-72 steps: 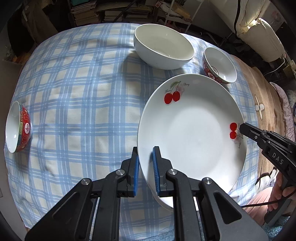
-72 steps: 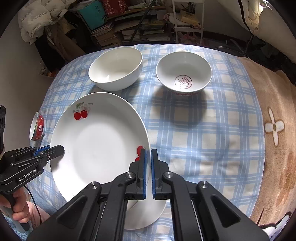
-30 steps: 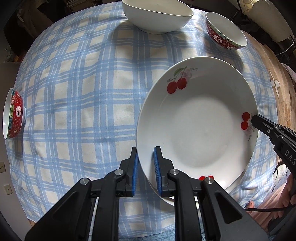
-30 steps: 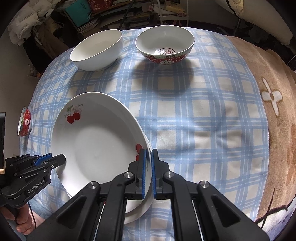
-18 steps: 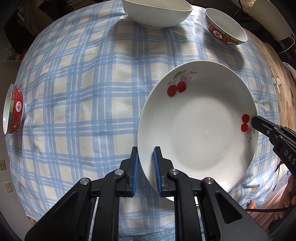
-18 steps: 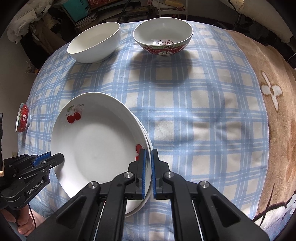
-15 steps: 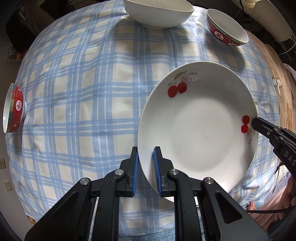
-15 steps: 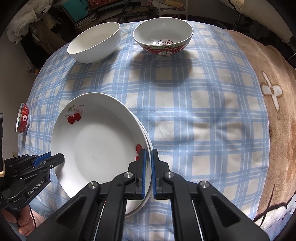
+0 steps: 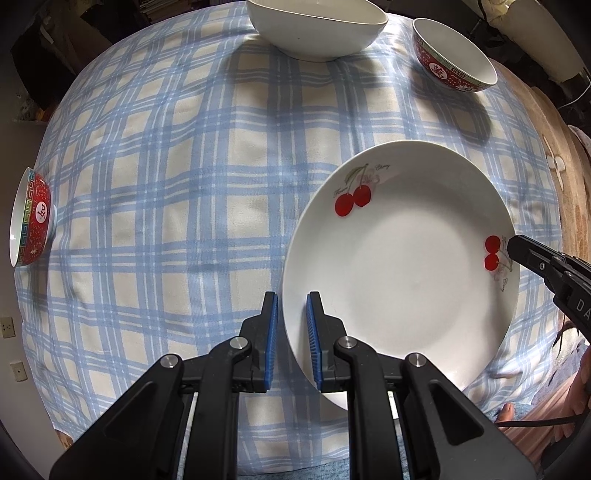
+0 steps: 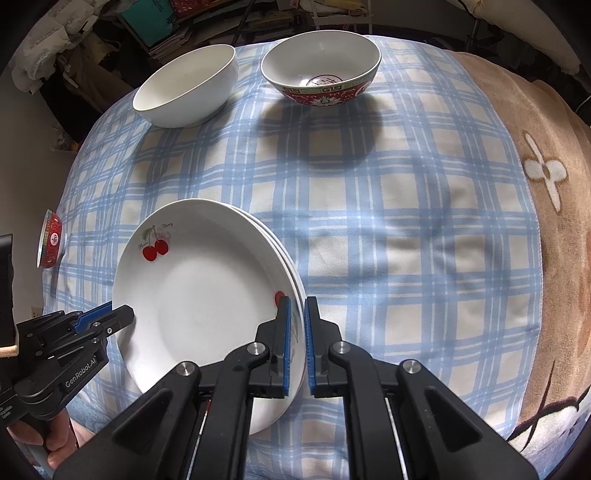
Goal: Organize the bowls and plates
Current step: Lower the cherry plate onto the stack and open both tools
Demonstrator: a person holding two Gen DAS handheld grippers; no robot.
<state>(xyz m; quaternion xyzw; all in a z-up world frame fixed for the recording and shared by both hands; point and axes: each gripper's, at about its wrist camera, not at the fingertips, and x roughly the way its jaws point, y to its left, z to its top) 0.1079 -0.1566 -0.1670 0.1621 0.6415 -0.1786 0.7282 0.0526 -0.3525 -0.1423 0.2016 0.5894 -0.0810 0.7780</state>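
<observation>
I see my left gripper (image 9: 291,334) with its fingers parted, straddling the near-left rim of the cherry plate (image 9: 402,266) without squeezing it. My right gripper (image 10: 297,345) is likewise released, its fingers either side of the plate's opposite rim. The plate sits stacked on other plates (image 10: 286,267) on the blue plaid cloth (image 10: 388,206) over the counter. A white bowl (image 10: 186,86) and a red-patterned bowl (image 10: 321,70) stand at the far side, a small red bowl (image 9: 29,218) far left.

Bare checked cloth (image 9: 155,206) at 10 o'clock, white bowl (image 9: 314,27) at 12 o'clock, 2 red bowls (image 9: 452,61) (image 9: 31,218) at 1 and 9 o'clock
</observation>
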